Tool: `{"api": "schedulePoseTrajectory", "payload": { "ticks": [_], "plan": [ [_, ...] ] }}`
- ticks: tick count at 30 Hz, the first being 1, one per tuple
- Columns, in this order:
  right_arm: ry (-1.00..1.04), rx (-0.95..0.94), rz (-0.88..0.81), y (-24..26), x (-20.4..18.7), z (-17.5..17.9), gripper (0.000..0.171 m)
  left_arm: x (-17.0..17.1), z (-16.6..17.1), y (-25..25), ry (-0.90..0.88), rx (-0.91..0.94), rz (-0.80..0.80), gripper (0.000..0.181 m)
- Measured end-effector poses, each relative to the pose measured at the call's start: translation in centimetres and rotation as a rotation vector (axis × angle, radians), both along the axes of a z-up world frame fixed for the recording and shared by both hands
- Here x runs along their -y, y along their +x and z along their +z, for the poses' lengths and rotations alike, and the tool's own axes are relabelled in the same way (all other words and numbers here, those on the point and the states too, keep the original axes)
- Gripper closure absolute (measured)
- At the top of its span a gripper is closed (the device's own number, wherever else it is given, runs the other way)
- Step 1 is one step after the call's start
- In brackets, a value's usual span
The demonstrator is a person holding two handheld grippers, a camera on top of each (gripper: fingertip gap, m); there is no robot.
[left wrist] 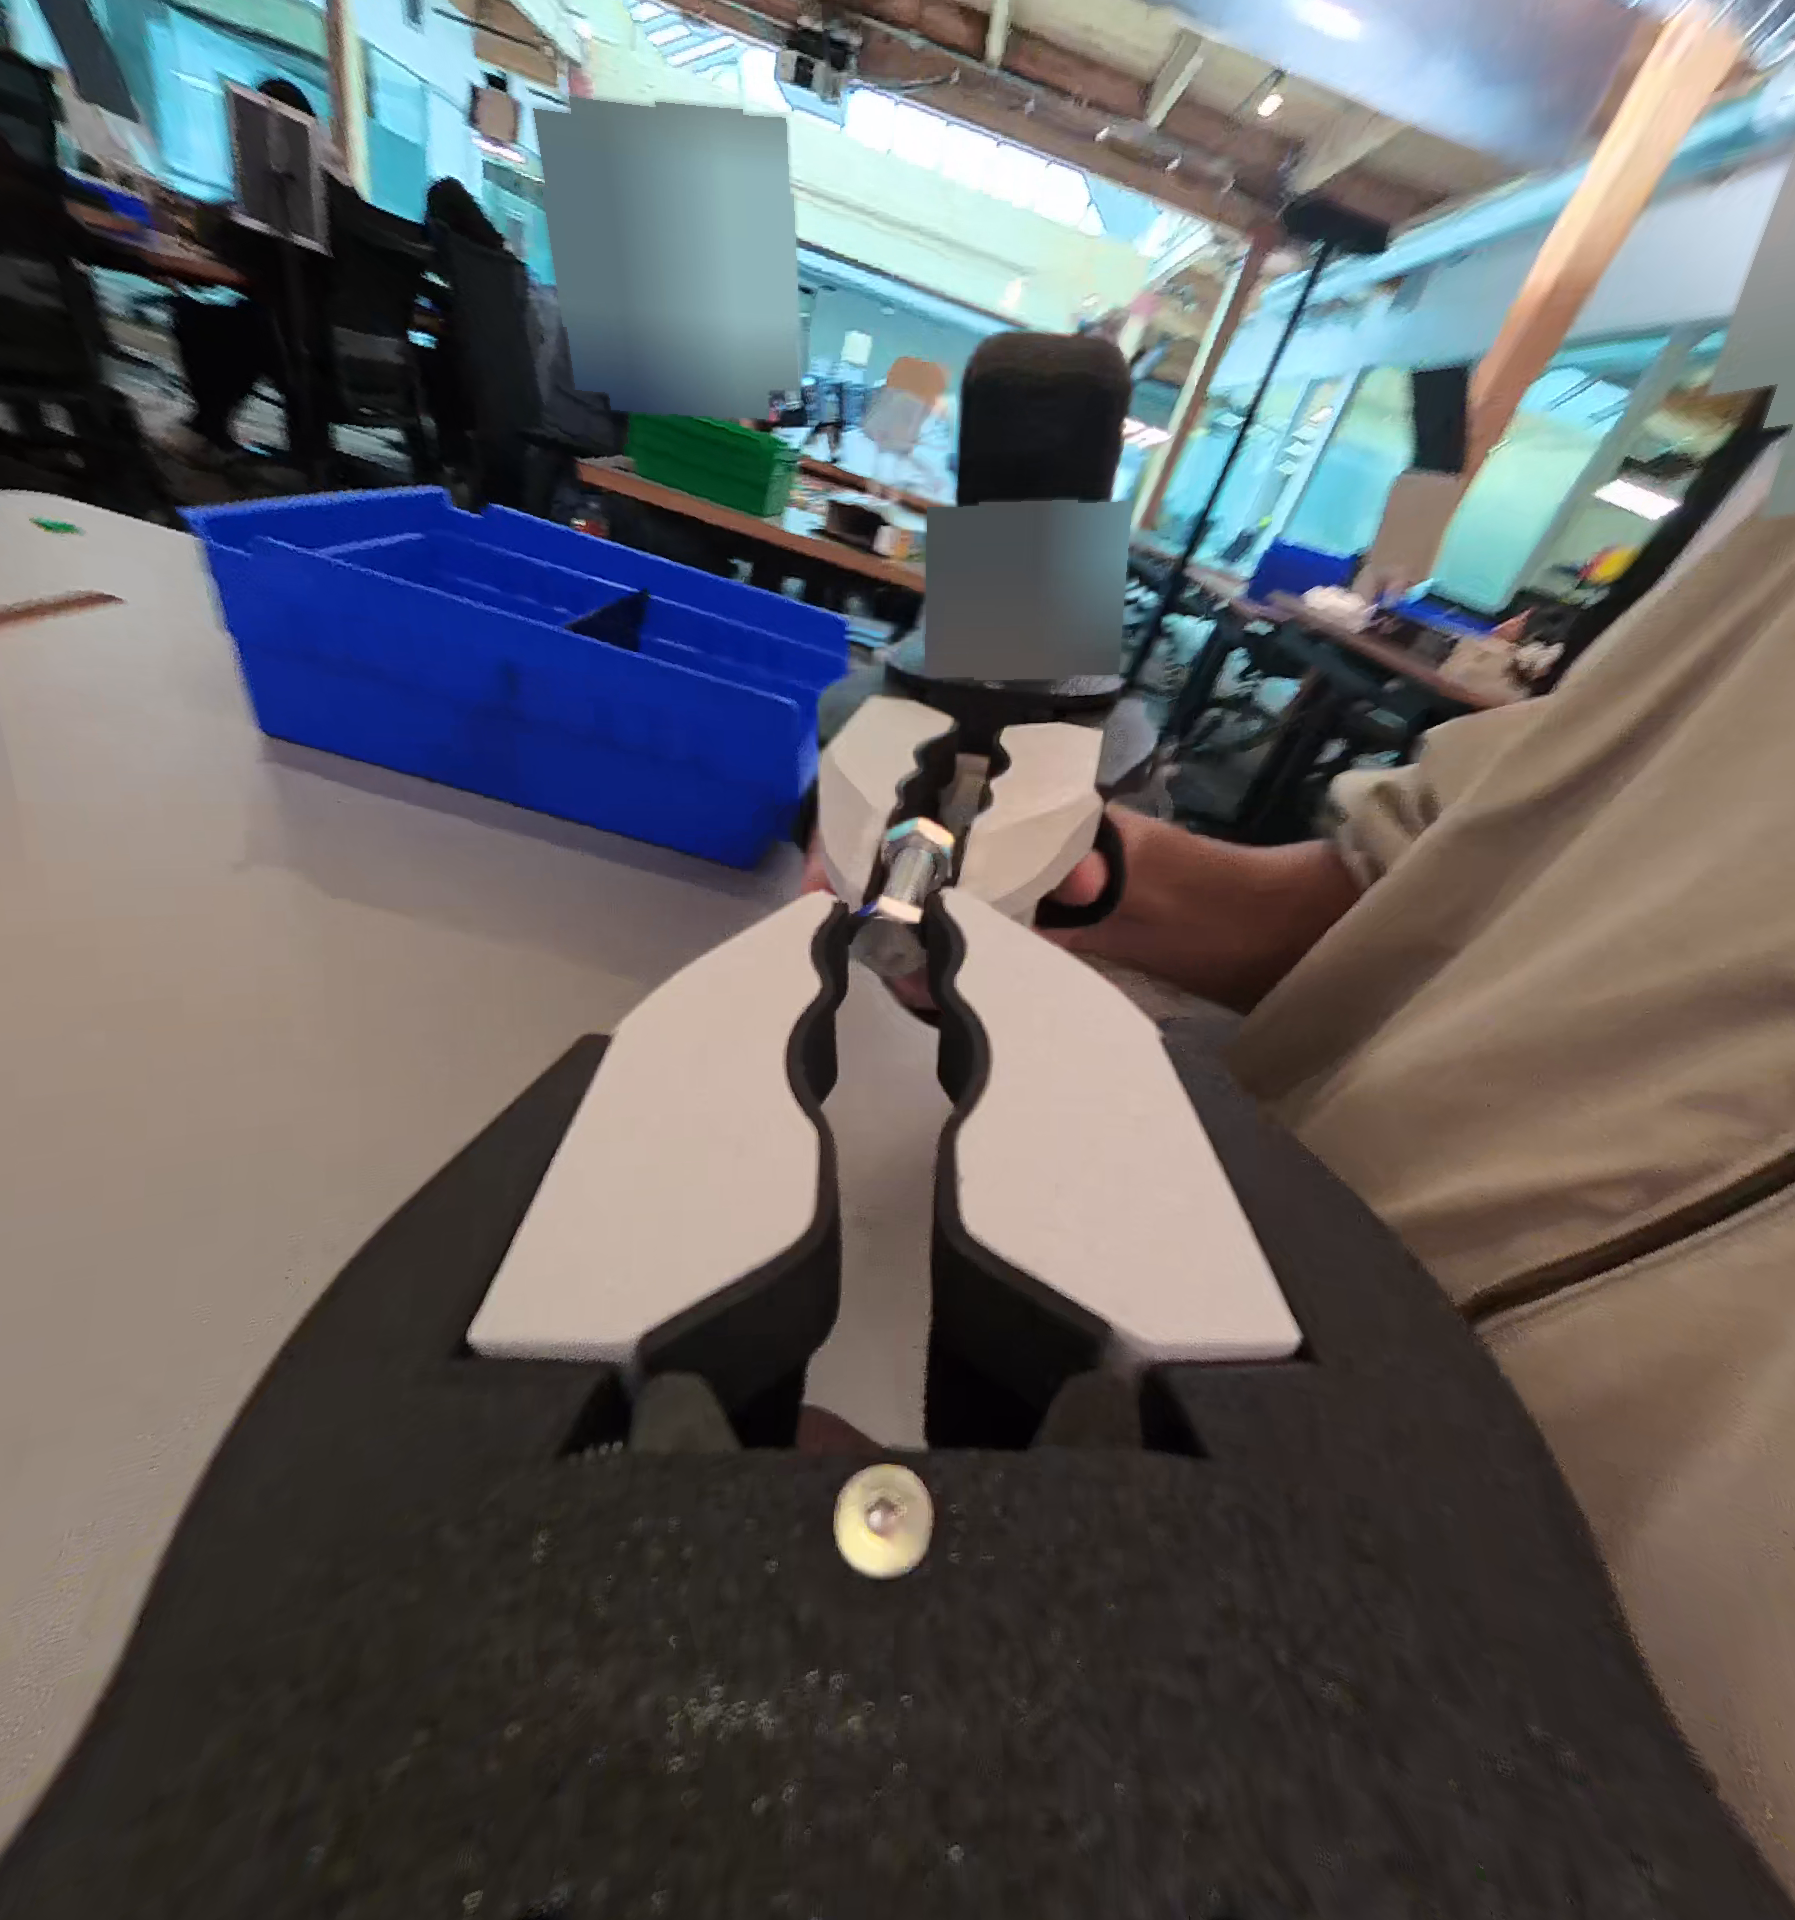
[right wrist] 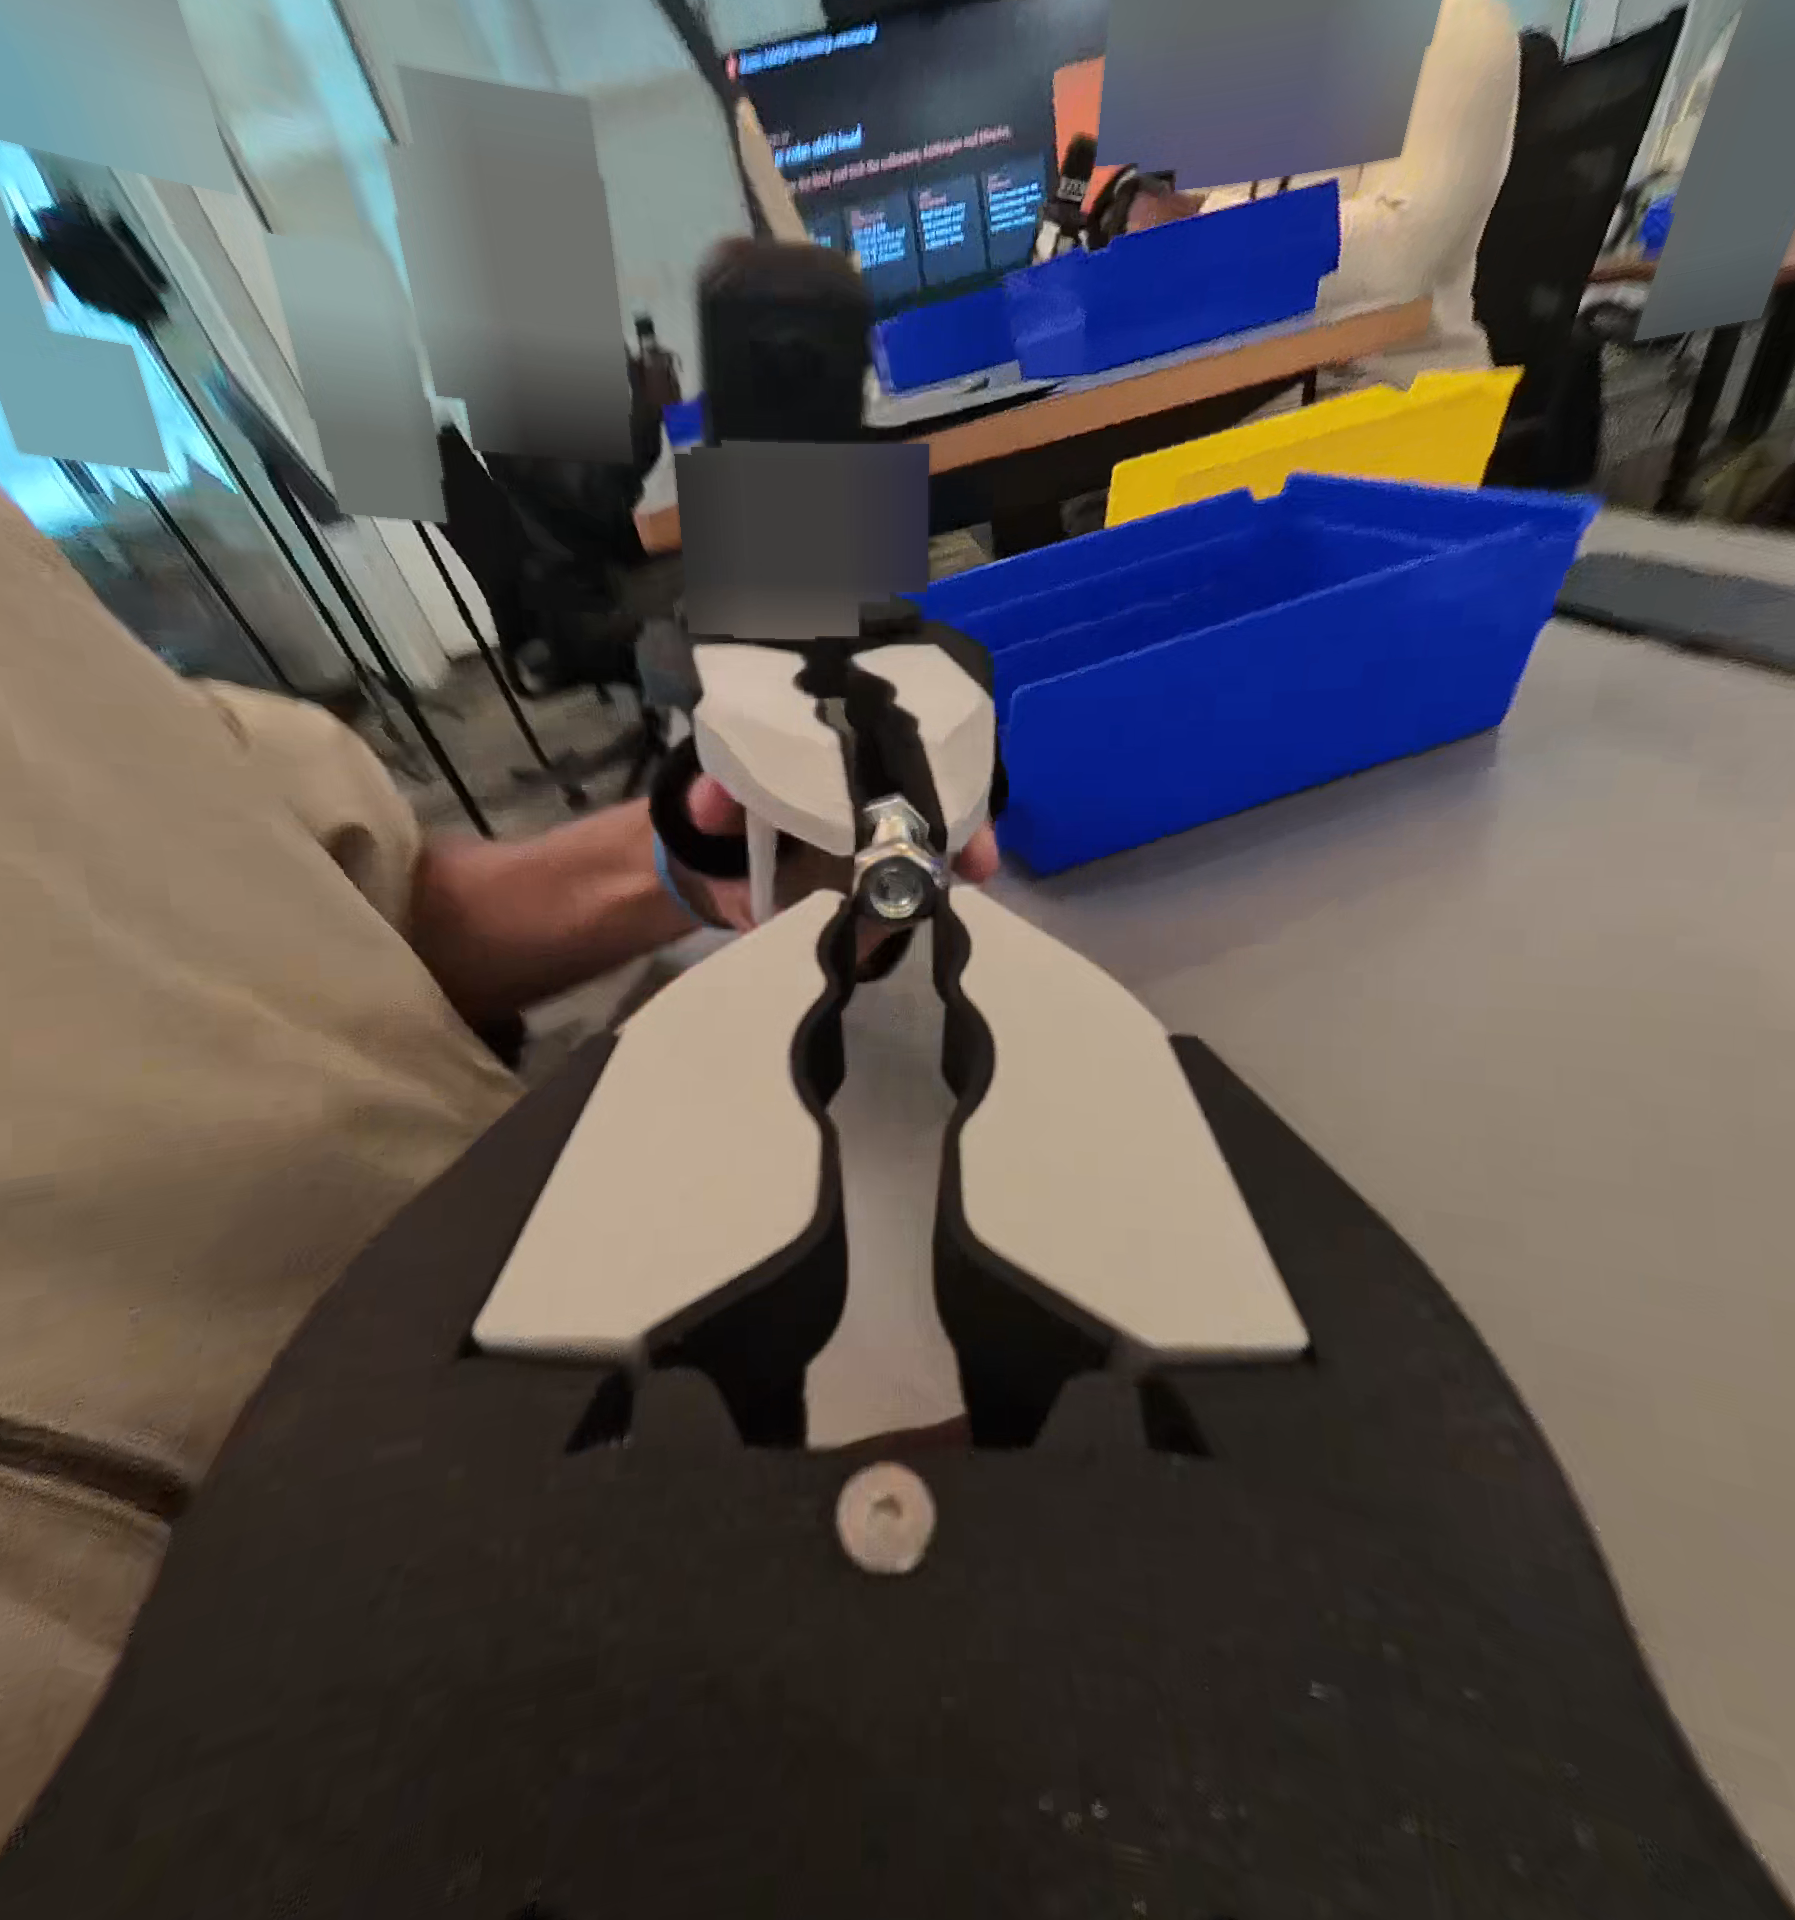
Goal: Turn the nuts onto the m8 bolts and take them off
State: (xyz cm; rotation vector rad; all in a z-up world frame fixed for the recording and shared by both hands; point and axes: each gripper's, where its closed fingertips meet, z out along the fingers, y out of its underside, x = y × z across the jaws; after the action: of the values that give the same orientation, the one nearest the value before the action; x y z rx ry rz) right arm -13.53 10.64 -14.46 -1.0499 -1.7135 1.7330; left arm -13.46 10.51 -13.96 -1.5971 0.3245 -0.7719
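Note:
A silver M8 bolt (left wrist: pixel 906 878) with a hex nut (left wrist: pixel 919 833) on it hangs in the air between my two grippers, above the grey table (left wrist: pixel 197 987). My left gripper (left wrist: pixel 888 925) is shut on the bolt's near hex end. My right gripper (left wrist: pixel 940 810) faces it and is shut on the nut. In the right wrist view, my right gripper (right wrist: pixel 893 909) grips the nut (right wrist: pixel 893 891) with the bolt's round tip showing through. The bolt (right wrist: pixel 898 826) runs back to the left gripper (right wrist: pixel 877 800). The two grippers point at each other, tips almost touching.
A blue bin (left wrist: pixel 519 686) stands on the table just beyond the grippers, also seen in the right wrist view (right wrist: pixel 1257 665). A yellow bin (right wrist: pixel 1319 436) is behind it. A person's tan sleeve (left wrist: pixel 1547 935) and hands are close by. Left and right tips are no more than a few centimetres apart.

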Motion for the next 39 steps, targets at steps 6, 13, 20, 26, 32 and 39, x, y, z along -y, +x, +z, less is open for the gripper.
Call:
{"api": "schedulePoseTrajectory", "payload": {
  "ticks": [6, 13, 20, 26, 32, 39],
  "plan": [
    [0.508, -0.240, 0.051, 1.1, 0.4, 0.5, 0.157, 0.8, 0.3, 1.1, -0.107, 0.263, -0.219, 0.168],
    [0.285, -0.084, 0.076, 0.7, -0.1, -0.6, 0.131, -0.2, -0.6, 0.2, -0.048, 0.117, -0.087, 0.167],
    [-0.419, 0.144, 0.037, 0.1, -0.5, -0.7, 0.129, -0.6, -0.7, -1.0, 0.103, -0.286, 0.148, 0.167],
    [-0.624, 0.233, 0.056, -0.3, -0.1, -0.7, 0.156, -0.5, -1.0, -0.2, 0.143, -0.410, 0.178, 0.167],
    [-0.212, 0.076, -0.007, 0.1, -0.4, -0.5, 0.156, -0.6, -0.8, 0.1, 0.041, -0.172, 0.098, 0.167],
    [0.467, -0.242, -0.013, 1.0, -0.2, 0.7, 0.156, 0.0, 0.0, 1.2, -0.135, 0.244, -0.142, 0.168]
  ]
}}
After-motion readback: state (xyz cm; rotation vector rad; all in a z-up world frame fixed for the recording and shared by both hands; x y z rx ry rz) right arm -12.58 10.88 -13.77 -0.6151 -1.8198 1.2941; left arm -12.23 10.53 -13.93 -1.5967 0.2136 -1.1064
